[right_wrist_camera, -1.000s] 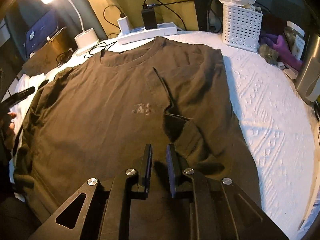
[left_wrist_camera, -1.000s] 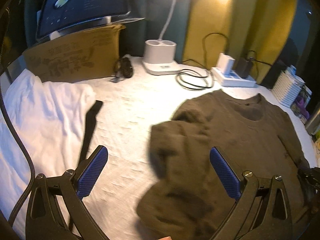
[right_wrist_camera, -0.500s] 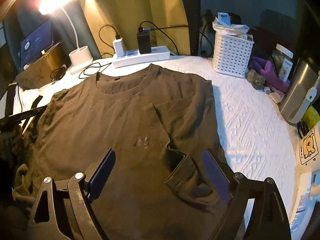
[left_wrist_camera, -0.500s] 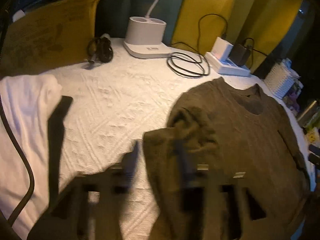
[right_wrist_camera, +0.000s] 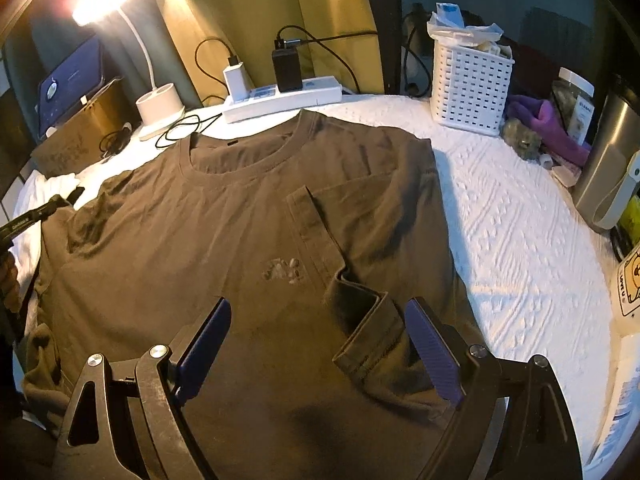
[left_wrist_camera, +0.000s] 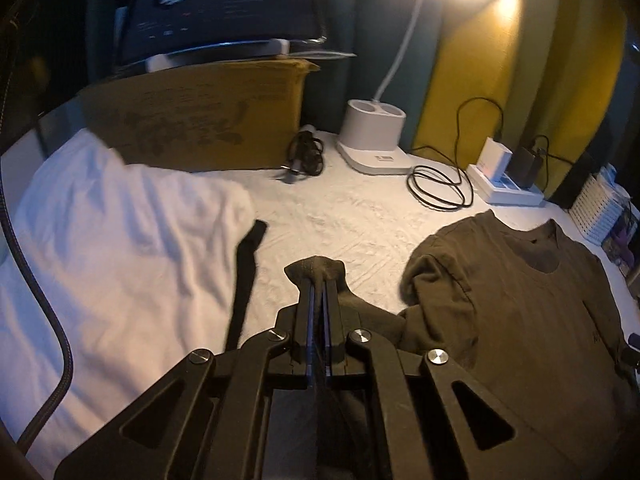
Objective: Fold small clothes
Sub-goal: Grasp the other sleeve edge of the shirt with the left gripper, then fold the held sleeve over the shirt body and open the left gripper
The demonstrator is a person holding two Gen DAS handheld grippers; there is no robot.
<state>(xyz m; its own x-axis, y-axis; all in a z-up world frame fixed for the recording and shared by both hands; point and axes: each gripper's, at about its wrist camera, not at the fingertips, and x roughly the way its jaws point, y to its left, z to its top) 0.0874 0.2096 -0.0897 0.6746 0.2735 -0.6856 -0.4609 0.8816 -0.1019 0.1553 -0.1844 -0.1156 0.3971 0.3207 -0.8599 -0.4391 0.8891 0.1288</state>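
A brown T-shirt (right_wrist_camera: 248,240) lies face up on the white textured bedspread (right_wrist_camera: 520,240), collar toward the back. Its right sleeve (right_wrist_camera: 360,320) is folded in over the chest. My right gripper (right_wrist_camera: 320,344) is open and empty, hovering over the shirt's lower front with that sleeve between its fingers. My left gripper (left_wrist_camera: 319,292) is shut on a bunched fold of the shirt's left sleeve (left_wrist_camera: 316,272), lifted off the bedspread to the left of the shirt body (left_wrist_camera: 540,312).
A white garment (left_wrist_camera: 112,240) with a black strap (left_wrist_camera: 244,280) lies at left. At the back stand a cardboard box (left_wrist_camera: 200,120), lamp base (left_wrist_camera: 376,136), coiled cables (left_wrist_camera: 436,188) and power strip (right_wrist_camera: 280,98). A white basket (right_wrist_camera: 468,88) and clutter sit at right.
My left gripper has closed on the shirt's left sleeve and lifted it. My right gripper has opened, released the shirt and pulled back a little.
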